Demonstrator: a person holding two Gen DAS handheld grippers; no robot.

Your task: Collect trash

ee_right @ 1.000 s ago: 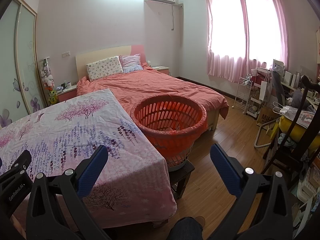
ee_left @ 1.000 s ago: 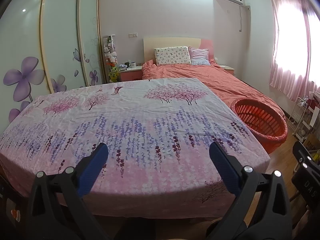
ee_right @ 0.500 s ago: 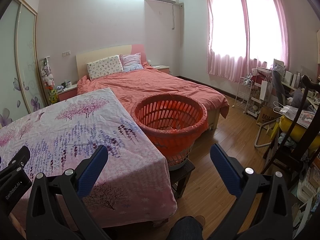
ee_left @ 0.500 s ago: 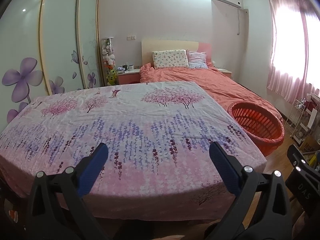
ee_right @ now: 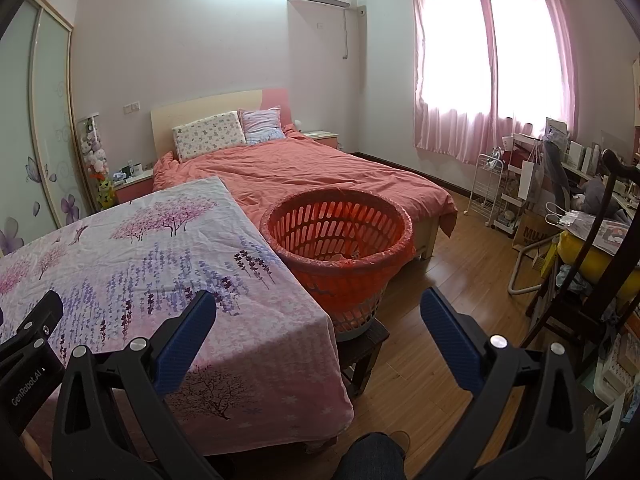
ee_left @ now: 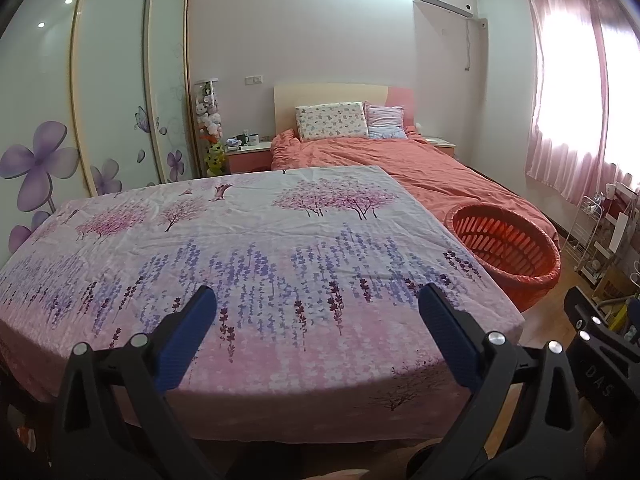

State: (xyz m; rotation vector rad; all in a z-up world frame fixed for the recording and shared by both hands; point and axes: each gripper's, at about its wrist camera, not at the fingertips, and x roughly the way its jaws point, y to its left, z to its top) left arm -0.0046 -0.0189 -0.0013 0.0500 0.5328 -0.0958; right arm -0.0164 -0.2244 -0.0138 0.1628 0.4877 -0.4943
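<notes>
Your left gripper (ee_left: pixel 318 312), a black two-finger tool with blue ribbed pads, is held with its fingers wide apart and nothing between them. It sits above the near edge of the table draped in a pink-and-lilac floral cloth (ee_left: pixel 248 248). In the left wrist view the cloth fills the frame from 9 o'clock through the centre.

Your right gripper (ee_right: pixel 318 316), of the same build, also has its fingers spread wide and holds nothing. It sits over the table's near right corner, with the cloth (ee_right: pixel 140 264) at 9 o'clock of its view and wooden plank flooring (ee_right: pixel 448 280) at 3 o'clock.

The task's receptacle is the round orange slotted plastic basket (ee_right: pixel 336 240), lined with an orange bag. In the right wrist view it is just above centre, at 12 o'clock of the gap between your fingers, just beside the table's right edge. It stands on a dark wooden stool (ee_right: pixel 362 344). Some pale crumpled items are visible at the bottom of the basket; what they are cannot be told. In the left wrist view the same basket (ee_left: pixel 506 248) lies at 3 o'clock.

Behind the table and basket, at 12 o'clock, is a bed with a salmon-coloured duvet (ee_right: pixel 316 168). Pink curtains (ee_right: pixel 492 64) hang at 2 o'clock.
</notes>
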